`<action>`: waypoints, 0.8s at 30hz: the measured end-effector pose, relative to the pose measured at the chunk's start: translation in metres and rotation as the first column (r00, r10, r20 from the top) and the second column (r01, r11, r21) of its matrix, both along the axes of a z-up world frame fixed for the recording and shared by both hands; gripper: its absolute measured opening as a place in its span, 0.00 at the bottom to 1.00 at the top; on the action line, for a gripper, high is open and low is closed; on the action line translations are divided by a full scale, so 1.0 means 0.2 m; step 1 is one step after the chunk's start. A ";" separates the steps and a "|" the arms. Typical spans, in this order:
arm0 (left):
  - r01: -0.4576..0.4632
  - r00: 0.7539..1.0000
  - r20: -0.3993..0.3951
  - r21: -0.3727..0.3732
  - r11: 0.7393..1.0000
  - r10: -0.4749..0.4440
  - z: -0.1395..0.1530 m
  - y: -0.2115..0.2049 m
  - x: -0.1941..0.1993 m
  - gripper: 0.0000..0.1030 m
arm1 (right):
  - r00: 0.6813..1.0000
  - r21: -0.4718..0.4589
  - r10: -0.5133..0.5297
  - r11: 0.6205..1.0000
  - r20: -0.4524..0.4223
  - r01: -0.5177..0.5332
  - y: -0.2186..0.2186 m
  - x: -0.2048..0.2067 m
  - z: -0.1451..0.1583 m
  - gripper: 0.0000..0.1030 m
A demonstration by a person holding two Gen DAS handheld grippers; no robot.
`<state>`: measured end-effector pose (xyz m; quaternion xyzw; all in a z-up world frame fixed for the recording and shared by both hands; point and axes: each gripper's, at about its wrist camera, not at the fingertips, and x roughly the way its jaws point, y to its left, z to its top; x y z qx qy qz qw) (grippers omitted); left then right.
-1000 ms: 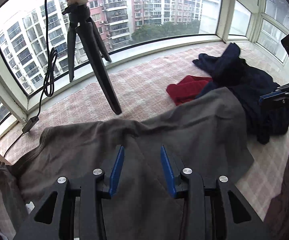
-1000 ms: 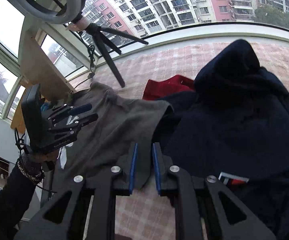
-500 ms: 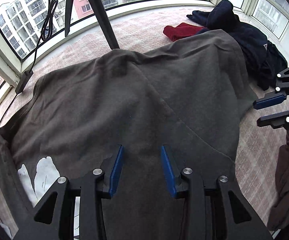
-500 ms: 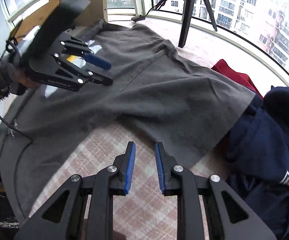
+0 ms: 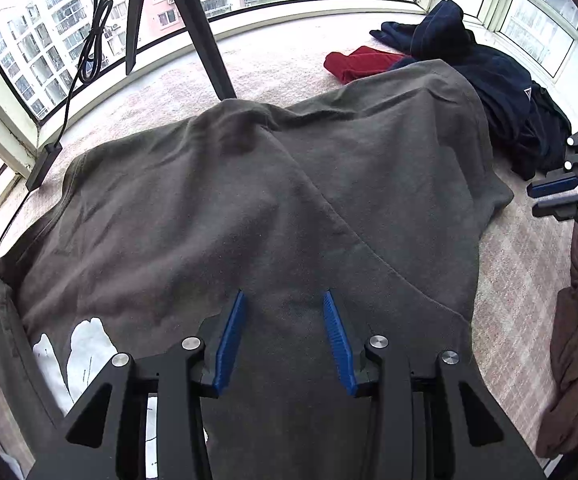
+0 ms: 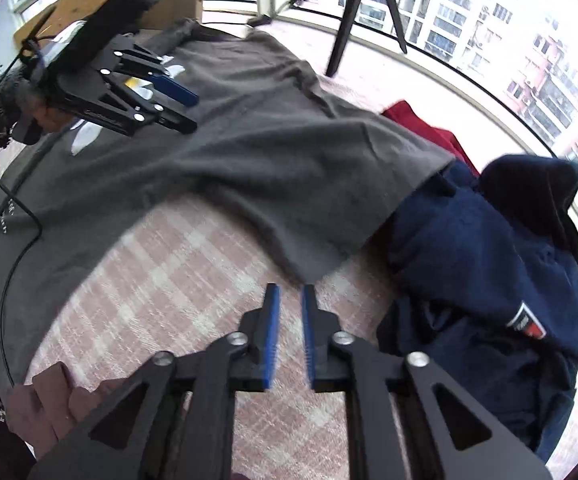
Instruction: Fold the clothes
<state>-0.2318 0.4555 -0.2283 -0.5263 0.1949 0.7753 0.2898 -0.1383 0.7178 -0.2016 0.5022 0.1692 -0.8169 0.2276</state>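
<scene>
In the left wrist view the left gripper (image 5: pixel 285 320) hangs over the grey shirt (image 5: pixel 249 200), its blue pads (image 5: pixel 231 344) set moderately apart with nothing pinched between them; cloth lies below but looks untouched. The shirt is spread flat on the checked mat (image 5: pixel 521 264), filling the middle of that view, white print (image 5: pixel 85 348) at 8 o'clock, far hem draped onto the navy garment (image 5: pixel 489 76) at 1 o'clock.

In the right wrist view the right gripper (image 6: pixel 289 312) points at bare mat just short of the shirt's near corner (image 6: pixel 301 272) at 12 o'clock. Its jaws have just been opening yet stand narrow and empty.

Risks, as I judge them: with so narrow a gap, the right tongs may push the corner away or catch the mat instead. Farther out, where grey cloth overlaps the navy garment at 2 o'clock, a deep bite could lift both together. The red garment (image 6: pixel 421 124) beyond could be dragged too. Farthest, the tripod (image 6: pixel 353 12) at 12 o'clock stands right at the shirt's edge; a hard pull may tug it.
</scene>
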 end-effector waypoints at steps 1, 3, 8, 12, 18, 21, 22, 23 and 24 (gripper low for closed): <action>0.002 1.000 0.003 -0.005 1.000 -0.002 0.00 0.01 0.00 0.38 | 1.000 0.009 0.020 1.000 -0.016 -0.020 -0.03 -0.01 0.00 0.45; 0.005 1.000 0.007 -0.009 1.000 -0.005 0.00 0.02 0.00 0.38 | 0.999 0.017 0.031 0.999 -0.020 -0.031 -0.07 -0.06 -0.03 0.45; 0.003 1.000 0.013 -0.004 1.000 -0.003 0.01 0.02 0.02 0.38 | 0.999 -0.009 0.033 0.999 0.041 -0.032 -0.15 -0.17 -0.15 0.13; 0.006 1.000 0.018 -0.004 1.000 -0.006 0.02 0.03 0.03 0.38 | 0.998 0.045 0.060 0.997 0.030 -0.061 -0.12 -0.12 -0.14 0.03; 0.017 1.000 0.015 -0.015 1.000 -0.017 0.02 0.05 0.06 0.39 | 0.993 0.072 0.087 0.993 0.079 -0.092 0.01 -0.02 -0.09 0.04; 0.008 1.000 -0.006 0.027 1.000 -0.008 0.09 0.09 0.13 0.34 | 0.995 -0.082 -0.059 0.994 0.081 0.066 0.20 -0.10 0.04 0.17; 0.052 0.998 -0.038 0.060 0.997 -0.050 0.13 0.15 0.20 0.34 | 0.989 -0.135 -0.124 0.982 0.081 0.134 0.27 -0.15 0.08 0.26; 0.097 0.993 -0.071 0.092 0.991 -0.091 0.17 0.21 0.27 0.34 | 0.978 -0.183 -0.190 0.962 0.086 0.203 0.34 -0.21 0.10 0.30; 0.142 0.986 -0.106 0.122 0.982 -0.130 0.21 0.26 0.34 0.34 | 0.965 -0.233 -0.243 0.937 0.099 0.260 0.40 -0.27 0.12 0.30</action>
